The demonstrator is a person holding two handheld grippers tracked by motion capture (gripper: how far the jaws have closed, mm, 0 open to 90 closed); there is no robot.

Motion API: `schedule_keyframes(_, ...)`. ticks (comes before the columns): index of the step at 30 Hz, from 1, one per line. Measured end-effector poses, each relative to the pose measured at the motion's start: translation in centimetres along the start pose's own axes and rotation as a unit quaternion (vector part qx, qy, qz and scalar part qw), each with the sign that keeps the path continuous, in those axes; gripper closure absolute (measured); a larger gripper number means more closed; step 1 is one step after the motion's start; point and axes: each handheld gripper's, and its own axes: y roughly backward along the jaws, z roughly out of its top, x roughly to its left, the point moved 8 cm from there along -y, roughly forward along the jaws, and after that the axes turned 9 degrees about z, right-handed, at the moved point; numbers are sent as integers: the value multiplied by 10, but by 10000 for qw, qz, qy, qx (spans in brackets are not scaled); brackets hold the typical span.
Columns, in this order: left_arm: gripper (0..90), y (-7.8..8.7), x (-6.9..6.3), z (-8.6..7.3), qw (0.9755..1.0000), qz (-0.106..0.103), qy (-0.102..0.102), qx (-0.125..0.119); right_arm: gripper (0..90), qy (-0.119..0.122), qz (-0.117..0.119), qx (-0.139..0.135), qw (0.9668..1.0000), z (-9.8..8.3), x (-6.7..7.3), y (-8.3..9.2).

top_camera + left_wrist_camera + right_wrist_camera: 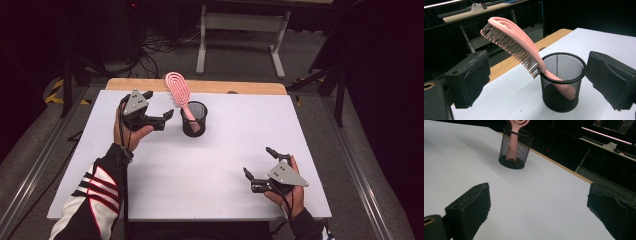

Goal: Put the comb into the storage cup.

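Wide-spread jaws of left gripper (536, 82) flank cup (562, 82) holding hairbrush (516, 46).

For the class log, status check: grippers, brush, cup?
Left gripper open beside mesh cup. Right gripper open, apart. Pink hairbrush handle-down in cup, leaning on the rim. Nothing in the way.

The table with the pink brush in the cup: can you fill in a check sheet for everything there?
Surface: white table, flat, wooden strip along the far edge.
Job's things: pink hairbrush stands handle-down and leaning in the black mesh cup, which is upright.
Clutter: nothing seen.
Grippers: left gripper open, beside the cup, apart from it; right gripper open, holding nothing, near the table's front edge.
Cables: a cable runs along the left forearm; more lie on the floor behind the table.
Surroundings: dark room, white table frame behind.
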Motion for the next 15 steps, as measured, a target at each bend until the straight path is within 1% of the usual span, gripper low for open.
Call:
schedule_keyframes(7, 74, 7, -7, 1, 9998, -28, -149, -93, 55, 8, 4, -2, 10000, 0, 1, 0)
schedule_keyframes(9, 72, 9, -9, 1, 9998, -47, -174, -67, 55, 11, 12, -2, 10000, 0, 1, -1)
schedule_keyframes(15, 69, 13, -13, 2, 9997, -95, -193, -142, 55, 17, 13, 2, 10000, 0, 1, -1)
